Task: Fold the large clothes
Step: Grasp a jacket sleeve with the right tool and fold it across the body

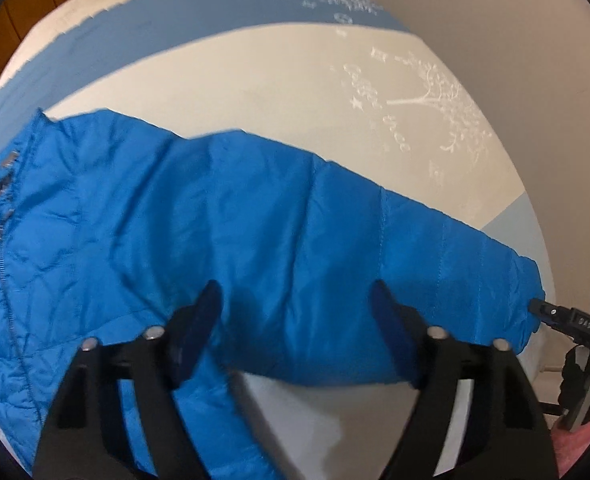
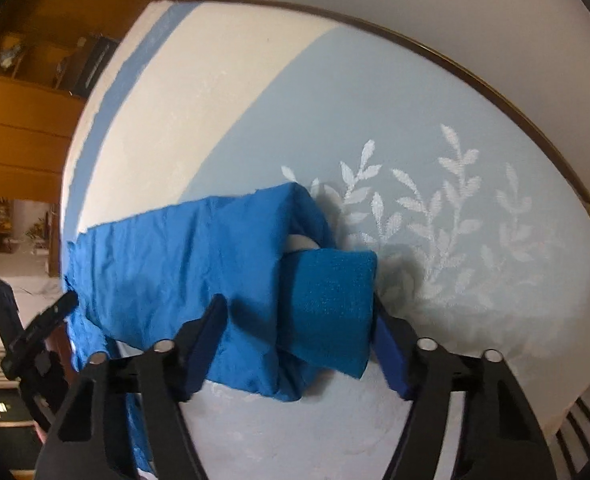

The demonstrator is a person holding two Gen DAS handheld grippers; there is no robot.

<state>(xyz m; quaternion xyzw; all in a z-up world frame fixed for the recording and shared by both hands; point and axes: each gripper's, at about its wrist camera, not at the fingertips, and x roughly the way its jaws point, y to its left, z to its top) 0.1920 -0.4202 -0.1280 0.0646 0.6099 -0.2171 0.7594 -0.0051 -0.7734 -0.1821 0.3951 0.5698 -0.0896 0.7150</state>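
blue puffer jacket point(image 1: 135, 220): spread flat on bed point(image 1: 279, 80), zip at left, sleeve point(image 1: 435, 264) stretched right for folding. left gripper point(image 1: 295, 320): jaws spread astride sleeve near armpit, not pinching. right gripper point(image 2: 299, 332): jaws spread astride cuff point(image 2: 327, 304), apparently poised to grasp.

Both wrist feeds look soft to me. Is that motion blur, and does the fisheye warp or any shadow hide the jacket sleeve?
Left wrist view: mild blur, strong fisheye curving the bed; jacket sleeve fully readable. Right wrist view: the cuff is sharp enough, its shadow falling on the leaf-print bedspread, hiding nothing.
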